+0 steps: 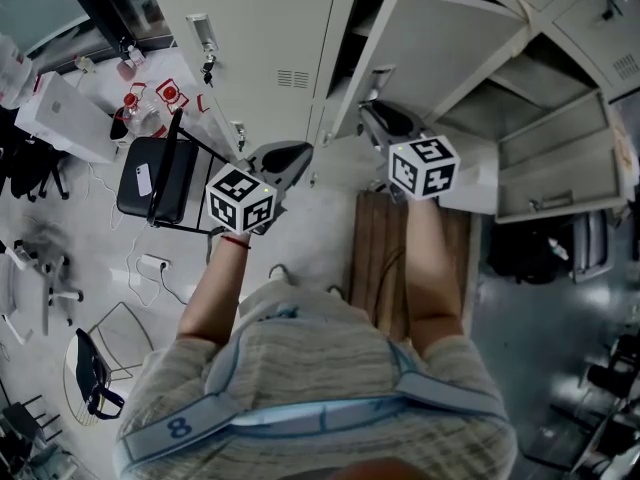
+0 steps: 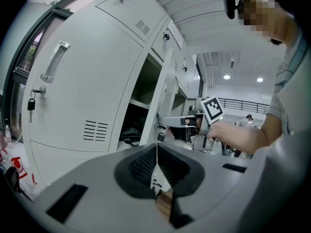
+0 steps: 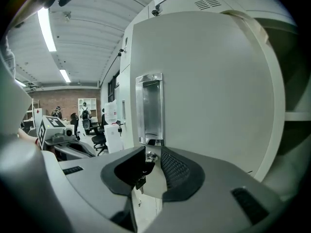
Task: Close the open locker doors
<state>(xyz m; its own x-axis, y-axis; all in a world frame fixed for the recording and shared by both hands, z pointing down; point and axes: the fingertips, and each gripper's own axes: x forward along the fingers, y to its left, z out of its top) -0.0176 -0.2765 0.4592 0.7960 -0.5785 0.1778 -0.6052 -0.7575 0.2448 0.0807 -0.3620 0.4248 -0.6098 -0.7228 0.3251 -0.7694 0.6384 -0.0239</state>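
the bank of lockers (image 1: 262, 30) shows two doors open in the head view: the large door (image 1: 440, 40) swung out ahead of the person and a second door (image 1: 556, 164) further right, so the closing looks barely begun. the right tool (image 3: 153, 160) is released, jaws apart, close to the large door's face just under its one recessed handle (image 3: 149, 108), with the lock (image 3: 148, 156) between the jaws unclamped. the next move likely calls for a push toward the frame, while the left tool (image 2: 156, 160), also released and empty, hovers by the locker front.
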